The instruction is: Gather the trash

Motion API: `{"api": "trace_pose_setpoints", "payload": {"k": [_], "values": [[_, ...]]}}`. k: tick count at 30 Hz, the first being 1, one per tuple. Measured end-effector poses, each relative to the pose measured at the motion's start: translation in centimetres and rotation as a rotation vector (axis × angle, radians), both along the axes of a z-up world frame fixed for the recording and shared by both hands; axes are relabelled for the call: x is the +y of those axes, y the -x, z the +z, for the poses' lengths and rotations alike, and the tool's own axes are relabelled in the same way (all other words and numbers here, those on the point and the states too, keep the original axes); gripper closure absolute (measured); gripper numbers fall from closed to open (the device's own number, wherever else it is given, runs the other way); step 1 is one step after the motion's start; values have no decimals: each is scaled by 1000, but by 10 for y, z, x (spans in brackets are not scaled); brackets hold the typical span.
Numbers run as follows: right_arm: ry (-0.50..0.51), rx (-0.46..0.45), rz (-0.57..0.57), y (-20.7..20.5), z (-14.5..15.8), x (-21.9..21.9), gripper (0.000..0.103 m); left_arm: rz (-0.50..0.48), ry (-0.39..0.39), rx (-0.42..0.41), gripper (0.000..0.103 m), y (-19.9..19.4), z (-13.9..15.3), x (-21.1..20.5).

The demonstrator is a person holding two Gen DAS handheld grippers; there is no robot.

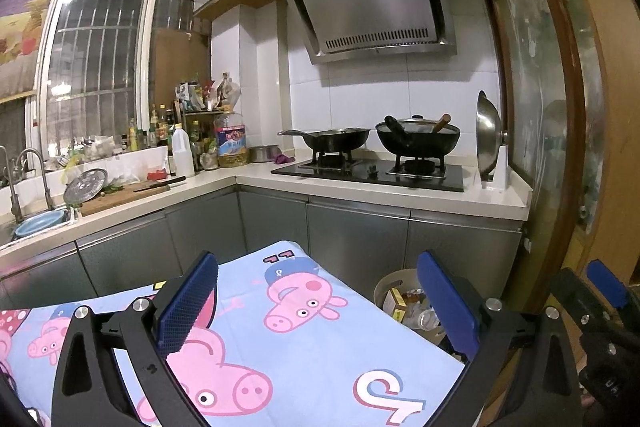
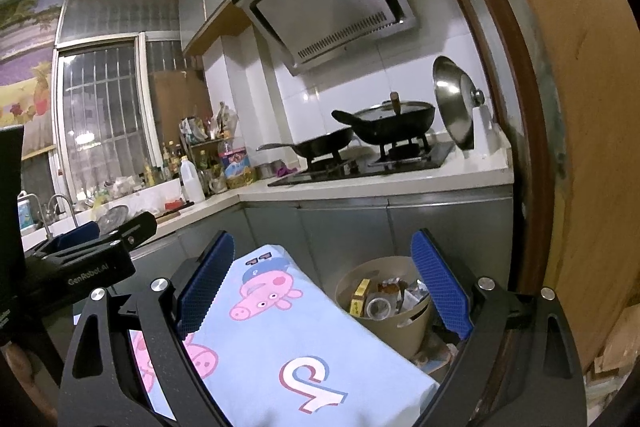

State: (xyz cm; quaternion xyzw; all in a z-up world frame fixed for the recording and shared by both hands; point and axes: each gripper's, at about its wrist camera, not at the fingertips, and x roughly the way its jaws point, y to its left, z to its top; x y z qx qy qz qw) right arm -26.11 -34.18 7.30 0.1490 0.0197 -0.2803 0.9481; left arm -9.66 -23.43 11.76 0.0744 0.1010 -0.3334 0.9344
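Both tools, left [image 1: 320,311] and right [image 2: 326,287], gape empty above the cloth [image 1: 304,359].

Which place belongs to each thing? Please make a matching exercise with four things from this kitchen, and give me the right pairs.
Things:
1. trash bin
2. steel lid
3. cutting board
4. cartoon cloth

Places:
A. standing upright in a holder at the right end of the counter
B. on the floor in front of the lower cabinets, filled with trash
C. on the counter beside the sink
D. spread over the surface just below both open tools

Pairs: 1-B, 2-A, 3-C, 4-D
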Motion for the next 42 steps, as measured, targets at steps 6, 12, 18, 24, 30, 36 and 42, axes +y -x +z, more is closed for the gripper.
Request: {"api": "trace_pose_setpoints", "payload": {"k": [6,12,18,24,30,36,42], "values": [[-1,3,5,-1,0,1,14,1,4,-5,4,2,3,2],[-1,3,4,-1,0,2,14,1,4,-6,4,3,4,3],[-2,3,4,-1,0,1,14,3,-1,-9,4,5,6,3],[-3,6,5,-1,0,1,14,1,-5,-14,4,6,6,4],[-11,10,7,-1,-4,2,14,0,-8,-13,4,6,5,3],[-14,13,8,0,-5,4,14,-2,-9,-12,4,5,4,2],[-14,13,8,0,-7,4,14,-4,-12,-11,4,5,3,1]]}}
